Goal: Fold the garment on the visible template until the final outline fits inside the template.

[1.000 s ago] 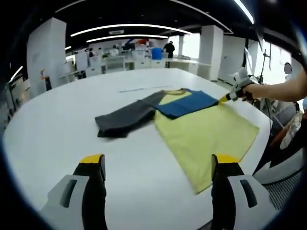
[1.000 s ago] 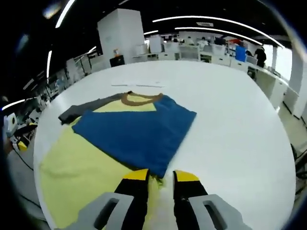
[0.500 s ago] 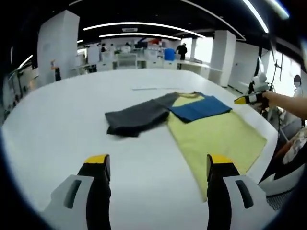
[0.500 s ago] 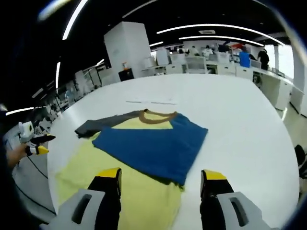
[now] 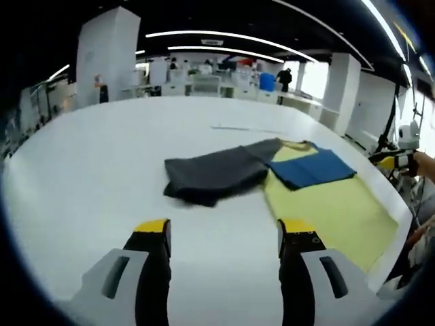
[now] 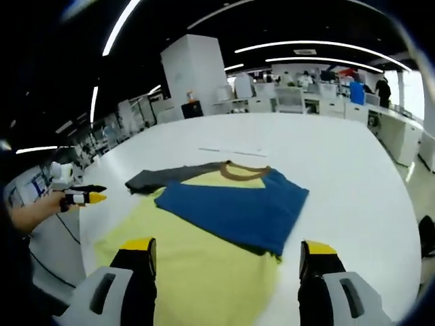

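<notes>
Garment: yellow shirt (image 6: pixel 204 265) lying flat on the white table (image 6: pixel 340 156), right in front of me, nothing gripping it.
Left gripper (image 5: pixel 221 234): mine, jaws wide apart and holding nothing, hovering over bare table just short of the grey sleeve (image 5: pixel 211 173).
Right gripper (image 6: pixel 225 255): also spread wide, nothing in it, hanging over the yellow body near the blue sleeve (image 6: pixel 238 207).
Sleeves: blue one is folded in across the chest, touching the brown collar (image 6: pixel 239 170); grey one sticks out flat to the side.
Other-hand sighting: in the right gripper view I can see my left gripper at the far left edge, off the cloth.
Far end: thin strip (image 6: pixel 231 150) on the table beyond the collar, can't tell what it is.
</notes>
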